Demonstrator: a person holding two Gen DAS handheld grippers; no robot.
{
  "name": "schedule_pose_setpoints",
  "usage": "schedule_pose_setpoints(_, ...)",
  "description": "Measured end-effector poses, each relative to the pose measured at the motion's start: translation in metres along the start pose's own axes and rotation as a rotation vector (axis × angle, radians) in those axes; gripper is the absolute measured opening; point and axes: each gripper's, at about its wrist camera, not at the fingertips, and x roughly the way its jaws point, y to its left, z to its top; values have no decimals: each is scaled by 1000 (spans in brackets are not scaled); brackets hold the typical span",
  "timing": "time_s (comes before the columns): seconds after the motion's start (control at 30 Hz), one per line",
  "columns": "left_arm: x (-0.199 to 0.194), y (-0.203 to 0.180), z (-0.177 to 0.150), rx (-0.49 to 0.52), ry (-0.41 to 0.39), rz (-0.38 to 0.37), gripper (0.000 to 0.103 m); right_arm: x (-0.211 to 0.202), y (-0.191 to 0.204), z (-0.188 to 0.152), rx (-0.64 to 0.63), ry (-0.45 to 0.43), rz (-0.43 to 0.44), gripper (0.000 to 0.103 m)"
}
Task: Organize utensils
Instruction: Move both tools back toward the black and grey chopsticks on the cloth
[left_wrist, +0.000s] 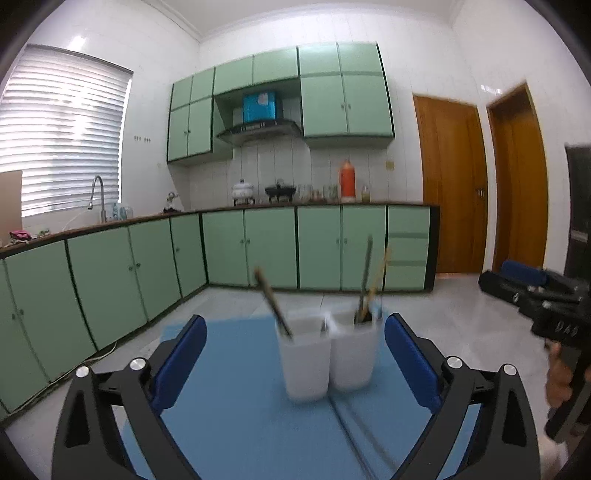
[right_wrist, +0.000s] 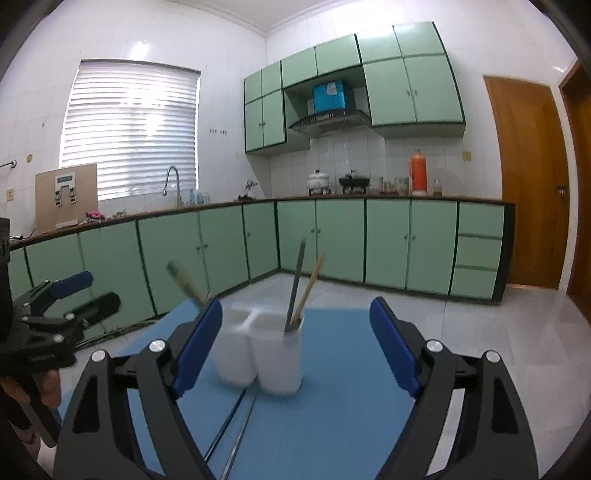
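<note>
Left wrist view: the left hand-held gripper (left_wrist: 295, 363) gapes wide and empty before a twin white holder (left_wrist: 327, 356) with upright utensils (left_wrist: 365, 288) on the blue surface (left_wrist: 236, 424). The right hand-held gripper (right_wrist: 295, 354) is likewise empty. Next, approach slowly to avoid tipping it.

White holder (left_wrist: 325, 354) matt plastic; blue tabletop (left_wrist: 236, 424) smooth, matt; wall tiles (right_wrist: 44, 66) glossy; doors (left_wrist: 450, 184) wood.

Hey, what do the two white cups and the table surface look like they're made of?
White cups: probably matte, slightly translucent plastic, with soft rounded corners; motion blur limits certainty. Blue table surface: smooth laminate or a plastic mat, with a faint sheen; I cannot tell which.
</note>
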Motion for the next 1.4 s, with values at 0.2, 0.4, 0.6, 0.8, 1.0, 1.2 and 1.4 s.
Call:
schedule_pose_setpoints(0.2,-12,-6,-58,9,130,29,95,-15,14,-52,27,80,-20,80)
schedule_pose_setpoints(0.4,-18,-5,-106,-29,227,37,95,-23,30,-98,48,161,-27,80)
schedule_pose_setpoints(0.6,-26,-4,-137,-67,277,42,95,-24,50,-135,28,235,-27,80)
schedule_pose_setpoints(0.8,-36,1,-157,-97,301,65,96,-23,66,-160,-10,280,-38,89)
schedule_pose_setpoints(1.0,-45,8,-165,-122,302,76,96,-20,75,-170,-25,292,-45,89)
schedule_pose_setpoints(1.2,-48,9,-167,-126,304,78,96,-20,83,-177,-53,293,-53,69)
schedule_pose_setpoints(1.4,-50,11,-168,-141,303,76,96,-19,94,-184,-88,295,-49,43)
